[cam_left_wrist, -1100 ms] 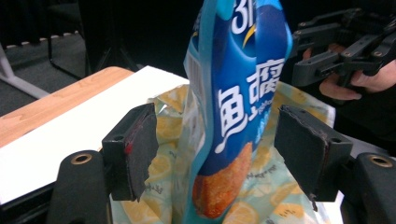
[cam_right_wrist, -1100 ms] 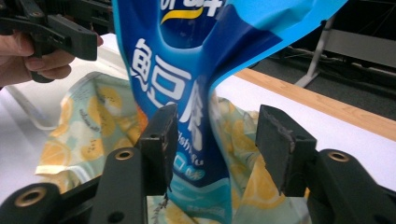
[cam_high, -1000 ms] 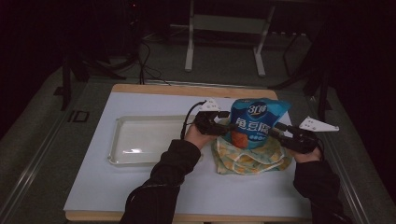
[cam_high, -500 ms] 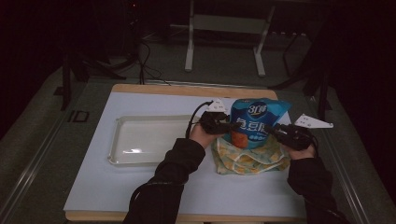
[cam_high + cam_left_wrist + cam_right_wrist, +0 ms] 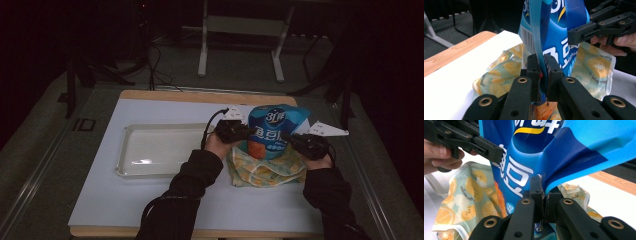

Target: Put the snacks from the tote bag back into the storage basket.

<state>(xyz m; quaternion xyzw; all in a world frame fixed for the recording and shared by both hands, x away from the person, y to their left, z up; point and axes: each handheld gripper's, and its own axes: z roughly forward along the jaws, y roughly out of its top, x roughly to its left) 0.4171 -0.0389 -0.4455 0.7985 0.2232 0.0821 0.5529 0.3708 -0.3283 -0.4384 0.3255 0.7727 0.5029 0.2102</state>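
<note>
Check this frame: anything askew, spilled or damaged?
Nothing spilled or torn. The blue snack bag stands upright on the fruit-print pouch, its side edges pinched by the left gripper and right gripper. The clear tray sits square.

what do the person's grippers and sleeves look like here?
Both the left gripper and right gripper are matte black, linkage-style, with brass-coloured pivot rivets and blocky fingers. Each carries a grey three-cornered plate and trails a black cable. Long dark sleeves.
</note>
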